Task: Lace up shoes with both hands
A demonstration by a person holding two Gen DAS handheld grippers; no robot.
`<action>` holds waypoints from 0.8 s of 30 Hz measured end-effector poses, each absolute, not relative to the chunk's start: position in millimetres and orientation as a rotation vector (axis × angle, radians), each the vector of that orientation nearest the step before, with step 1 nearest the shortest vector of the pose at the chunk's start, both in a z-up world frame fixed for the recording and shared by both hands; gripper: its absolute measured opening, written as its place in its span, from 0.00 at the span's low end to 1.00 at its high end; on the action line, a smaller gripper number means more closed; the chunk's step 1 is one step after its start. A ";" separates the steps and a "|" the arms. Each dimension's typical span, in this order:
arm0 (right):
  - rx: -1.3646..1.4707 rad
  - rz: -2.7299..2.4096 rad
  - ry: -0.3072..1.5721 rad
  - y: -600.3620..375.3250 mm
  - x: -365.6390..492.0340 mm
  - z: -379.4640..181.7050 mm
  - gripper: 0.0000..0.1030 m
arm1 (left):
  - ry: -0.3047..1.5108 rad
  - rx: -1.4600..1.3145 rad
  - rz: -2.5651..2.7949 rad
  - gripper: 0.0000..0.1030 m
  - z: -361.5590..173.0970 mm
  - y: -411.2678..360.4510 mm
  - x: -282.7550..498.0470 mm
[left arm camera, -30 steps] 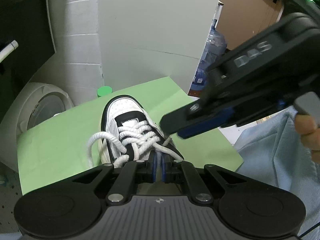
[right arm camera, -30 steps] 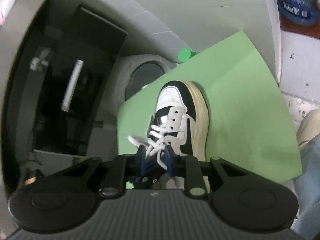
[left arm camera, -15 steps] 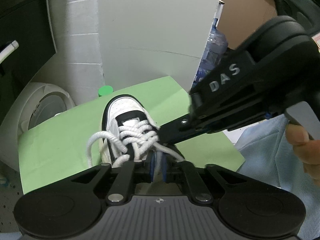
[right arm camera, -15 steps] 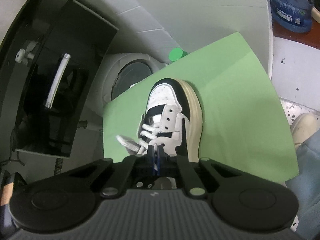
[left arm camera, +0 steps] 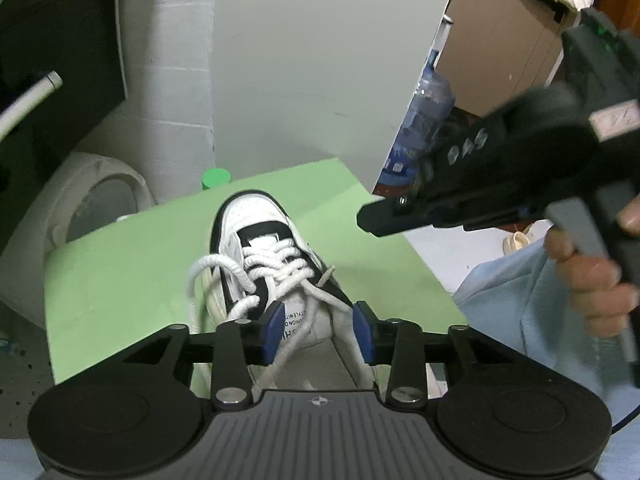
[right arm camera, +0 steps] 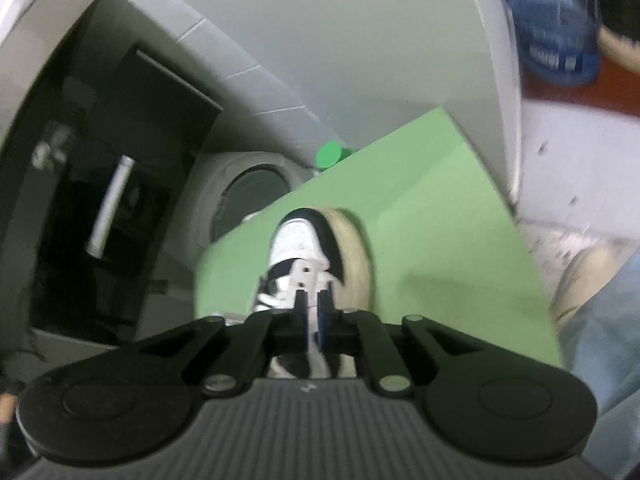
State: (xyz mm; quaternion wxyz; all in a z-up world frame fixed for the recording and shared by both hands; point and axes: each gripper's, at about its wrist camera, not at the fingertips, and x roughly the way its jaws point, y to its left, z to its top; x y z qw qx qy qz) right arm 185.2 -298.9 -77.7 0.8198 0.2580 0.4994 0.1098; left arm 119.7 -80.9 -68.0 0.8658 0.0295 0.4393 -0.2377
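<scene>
both grippers over a white-and-black shoe on a green mat, laces loose.

left wrist view: left gripper [left arm camera: 316, 330] jaws have just been opening and stand about half apart, blue pads either side of the shoe tongue and a lace strand, pads not pressing on anything. shoe [left arm camera: 266, 264] sits mid-mat, toe pointing far; white laces [left arm camera: 276, 268] tangled over the tongue, one loop hanging off its left side. green mat [left arm camera: 120, 264] under it. right gripper's body comes in from the right, above the shoe's right side, held by a hand [left arm camera: 592, 276]; its tips aren't clear here. right wrist view, blurred: right gripper [right arm camera: 313, 312] jaws have just been opening a little, narrow gap only, nothing seen between the pads; shoe [right arm camera: 316, 248] just beyond them, toe far, on the mat [right arm camera: 440, 216].
</scene>
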 end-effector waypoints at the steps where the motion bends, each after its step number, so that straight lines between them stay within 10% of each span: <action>1: 0.501 0.225 1.054 -296.1 183.4 -75.2 0.16 | 0.913 0.061 -0.492 0.47 -64.2 -78.7 116.3; 13: 0.110 0.229 0.830 -264.7 136.0 -21.6 1.00 | 0.894 0.000 -0.421 0.73 -18.1 -32.5 79.8; 24: -0.099 0.304 0.630 -259.8 96.8 41.4 1.00 | 0.846 0.069 -0.297 0.84 23.9 8.5 48.7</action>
